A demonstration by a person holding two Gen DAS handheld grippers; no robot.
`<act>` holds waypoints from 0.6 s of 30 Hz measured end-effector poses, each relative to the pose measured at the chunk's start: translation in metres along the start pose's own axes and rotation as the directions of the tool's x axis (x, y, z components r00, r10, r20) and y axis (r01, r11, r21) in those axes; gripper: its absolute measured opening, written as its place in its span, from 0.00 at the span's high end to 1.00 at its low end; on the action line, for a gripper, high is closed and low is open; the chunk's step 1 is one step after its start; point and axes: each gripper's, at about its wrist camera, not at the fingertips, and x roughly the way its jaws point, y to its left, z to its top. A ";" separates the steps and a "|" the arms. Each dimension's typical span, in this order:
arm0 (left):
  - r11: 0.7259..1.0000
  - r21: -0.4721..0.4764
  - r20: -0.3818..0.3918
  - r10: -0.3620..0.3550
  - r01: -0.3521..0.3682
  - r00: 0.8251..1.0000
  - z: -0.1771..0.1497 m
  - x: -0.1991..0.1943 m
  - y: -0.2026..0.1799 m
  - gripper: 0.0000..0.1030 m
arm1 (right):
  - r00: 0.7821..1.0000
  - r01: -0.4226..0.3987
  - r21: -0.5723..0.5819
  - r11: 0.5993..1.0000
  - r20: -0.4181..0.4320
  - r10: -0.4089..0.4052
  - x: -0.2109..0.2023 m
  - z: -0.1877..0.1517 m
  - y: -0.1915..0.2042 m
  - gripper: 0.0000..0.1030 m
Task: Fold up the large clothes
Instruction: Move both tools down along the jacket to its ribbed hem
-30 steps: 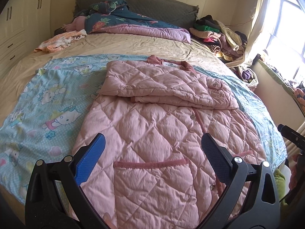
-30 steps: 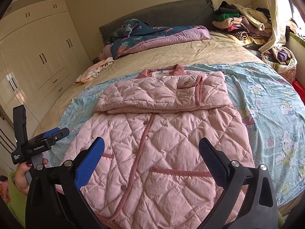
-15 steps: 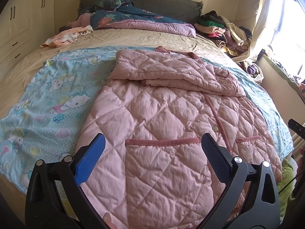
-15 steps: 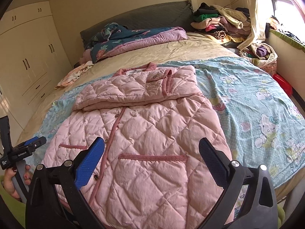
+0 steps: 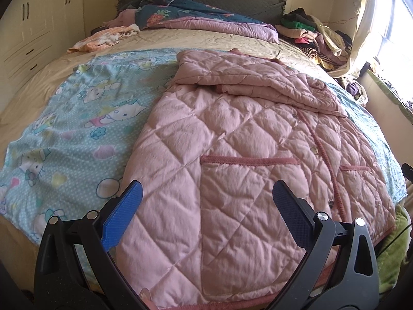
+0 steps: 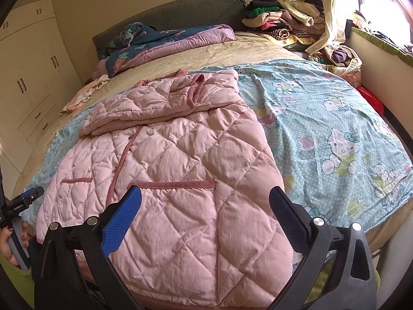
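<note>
A pink quilted coat [image 5: 232,139] [image 6: 165,160] lies face up on a blue cartoon sheet [image 5: 72,129] [image 6: 335,129]. Both sleeves are folded across its chest in a thick band near the collar. Its hem hangs at the bed's near edge. My left gripper [image 5: 206,193] hovers open above the hem's left pocket corner, with nothing between its blue pads. My right gripper [image 6: 205,193] is open too, above the hem's right pocket corner. The left gripper [image 6: 23,201] also shows at the left edge of the right wrist view, held by a hand [image 6: 13,240].
A dark floral quilt [image 5: 196,13] and a grey headboard [image 6: 180,10] sit at the bed's far end. Piled clothes [image 5: 315,36] [image 6: 284,23] fill the far right corner by the window. White wardrobes [image 6: 25,64] line the left wall. A small peach garment [image 5: 103,37] lies on the beige sheet.
Both grippers have come lower and closer to the coat's hem, the left drifting left and the right drifting right. The coat itself has not moved, and both stay open.
</note>
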 end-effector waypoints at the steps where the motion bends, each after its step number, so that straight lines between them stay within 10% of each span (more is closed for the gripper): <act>1: 1.000 -0.007 -0.002 0.005 -0.005 1.000 -0.002 0.000 0.003 0.08 | 1.000 0.003 0.001 1.000 -0.004 -0.003 0.001 -0.001 -0.002 0.04; 18: 0.997 -0.067 -0.059 0.033 -0.037 0.998 -0.037 0.007 0.043 0.08 | 0.998 0.037 -0.019 0.999 -0.048 -0.038 0.003 -0.022 -0.016 0.04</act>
